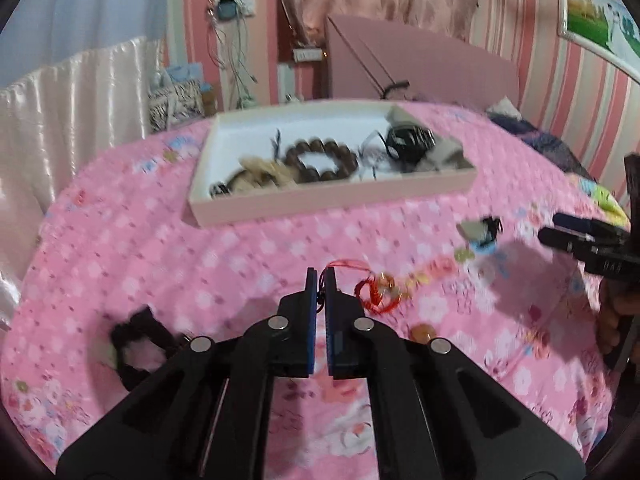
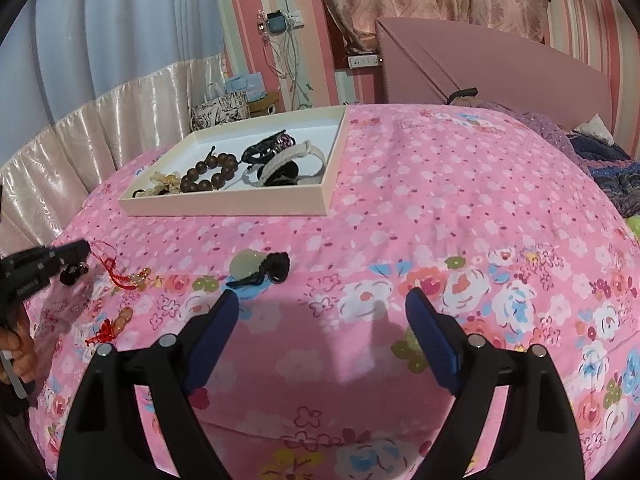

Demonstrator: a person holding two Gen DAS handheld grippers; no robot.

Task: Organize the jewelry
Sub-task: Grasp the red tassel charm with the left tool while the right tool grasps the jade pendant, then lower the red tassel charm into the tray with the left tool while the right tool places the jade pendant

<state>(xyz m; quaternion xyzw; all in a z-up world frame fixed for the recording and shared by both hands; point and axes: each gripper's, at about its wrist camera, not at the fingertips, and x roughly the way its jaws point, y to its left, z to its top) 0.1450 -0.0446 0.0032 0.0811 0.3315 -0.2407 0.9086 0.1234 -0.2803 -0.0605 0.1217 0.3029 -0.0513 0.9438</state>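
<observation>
My left gripper [image 1: 320, 276] is shut low over the pink floral bedspread [image 1: 280, 248]. A small dark trinket [image 2: 72, 276] is pinched between its pads and hangs under the tip in the right wrist view. Just right of it lies a red knotted cord charm with gold coins [image 1: 378, 292]. Farther back stands a shallow pink tray [image 1: 332, 204] that holds a wooden bead bracelet [image 1: 320, 160] and several dark bands. My right gripper [image 2: 324, 308] stands open over bare bedspread with nothing between its fingers. A pale green pendant on a black cord [image 2: 244, 266] lies just beyond its left finger.
A black band [image 1: 136, 340] lies left of my left gripper. Another red cord with an amber charm [image 2: 116, 324] lies near a person's hand [image 2: 16, 340]. A pink headboard [image 2: 500, 76] and rumpled dark bedding [image 2: 600, 160] are at the back right. A satin curtain [image 2: 120, 112] lines the bed's left edge.
</observation>
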